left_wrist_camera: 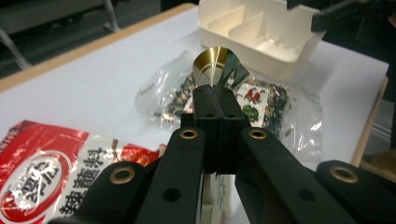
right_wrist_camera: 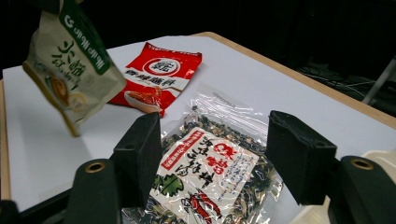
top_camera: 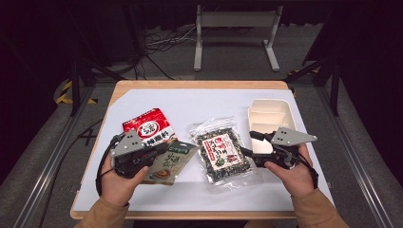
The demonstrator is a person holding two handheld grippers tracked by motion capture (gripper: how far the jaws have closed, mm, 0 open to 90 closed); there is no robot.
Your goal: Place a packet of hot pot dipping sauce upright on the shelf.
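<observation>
Packets [top_camera: 167,159] – three; box [top_camera: 269,115] – one

Bright table, dark surroundings, soft focus

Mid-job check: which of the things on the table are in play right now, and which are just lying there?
In play:
- left gripper, shut on the green-topped pouch
- green-topped pouch, lifted off the table
- right gripper, open above the clear seaweed bag
- clear seaweed bag

Lying about:
- red sauce packet
- cream divided tray
</observation>
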